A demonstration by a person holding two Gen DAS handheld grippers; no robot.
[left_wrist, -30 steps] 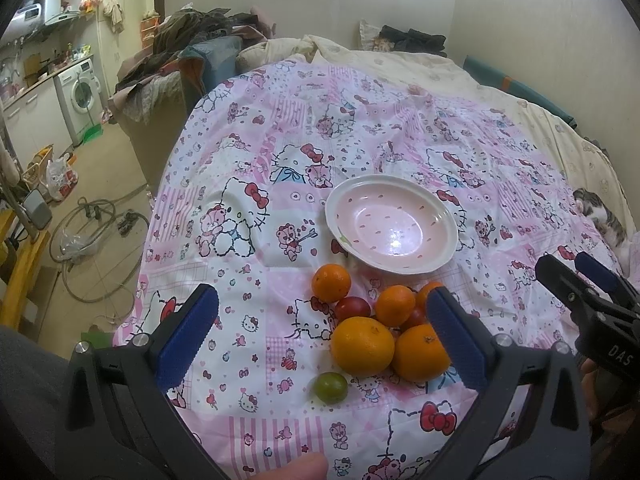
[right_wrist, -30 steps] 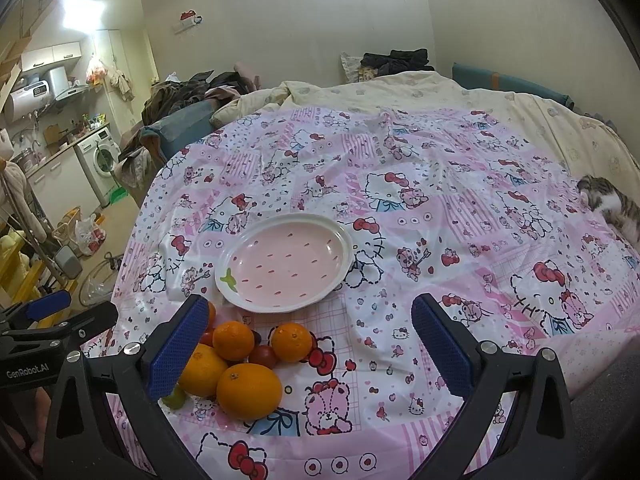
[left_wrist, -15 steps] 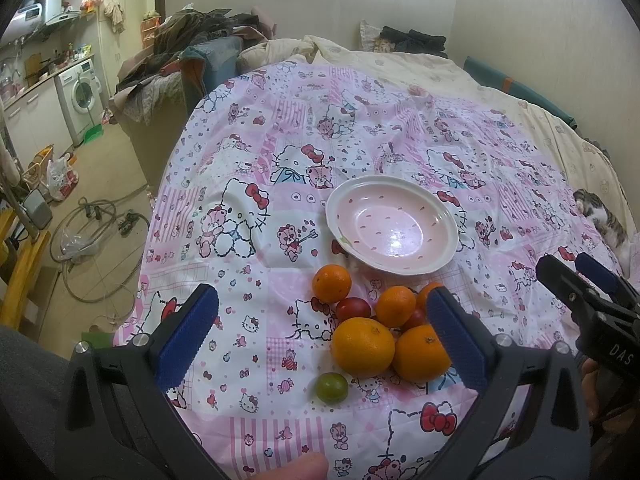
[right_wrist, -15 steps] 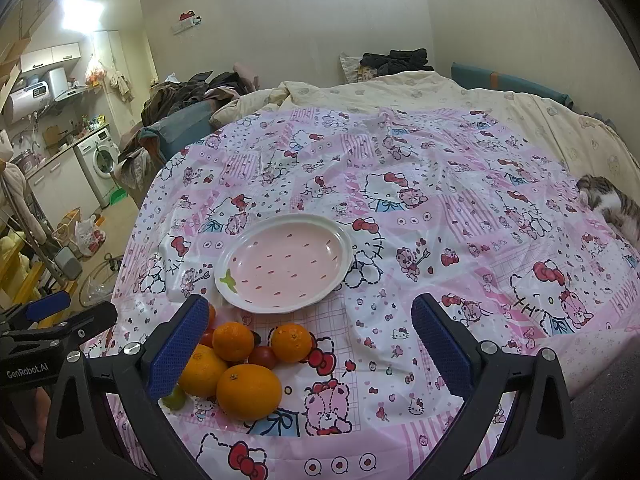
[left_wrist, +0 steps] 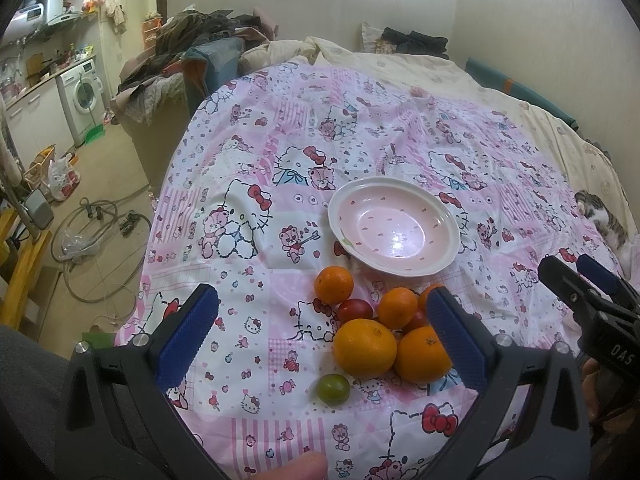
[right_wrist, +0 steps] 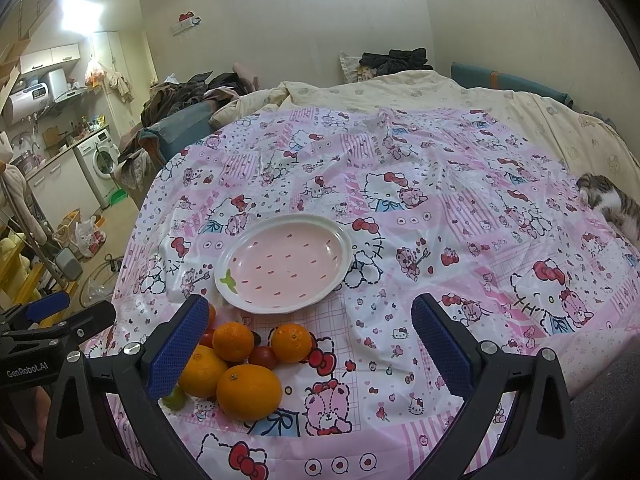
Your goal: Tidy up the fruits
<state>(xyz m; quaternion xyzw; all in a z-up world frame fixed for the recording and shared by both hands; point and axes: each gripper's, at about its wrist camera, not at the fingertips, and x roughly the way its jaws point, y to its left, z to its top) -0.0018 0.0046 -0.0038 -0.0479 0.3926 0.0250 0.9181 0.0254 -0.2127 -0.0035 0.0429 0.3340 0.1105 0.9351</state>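
A pink strawberry-pattern plate [left_wrist: 448, 254] [right_wrist: 344, 270] lies empty on a Hello Kitty sheet. Just in front of it sits a cluster of fruit: two large oranges [left_wrist: 364, 346] [right_wrist: 248, 391], several smaller tangerines [left_wrist: 333, 285] [right_wrist: 291, 342], red cherry tomatoes [left_wrist: 355, 309] [right_wrist: 263, 357] and a small green fruit [left_wrist: 333, 389] [right_wrist: 175, 400]. My left gripper [left_wrist: 326, 336] hovers open above the near edge of the cluster, holding nothing. My right gripper [right_wrist: 306, 340] is open too, with the fruit at its left finger. Each gripper shows at the edge of the other's view.
A cat [left_wrist: 604, 222] [right_wrist: 608, 204] lies at the bed's right edge. Cream bedding and dark clothes [right_wrist: 394, 58] are piled at the back. Left of the bed, the floor [left_wrist: 108, 184] holds hoses, bags and a washing machine [left_wrist: 82, 94].
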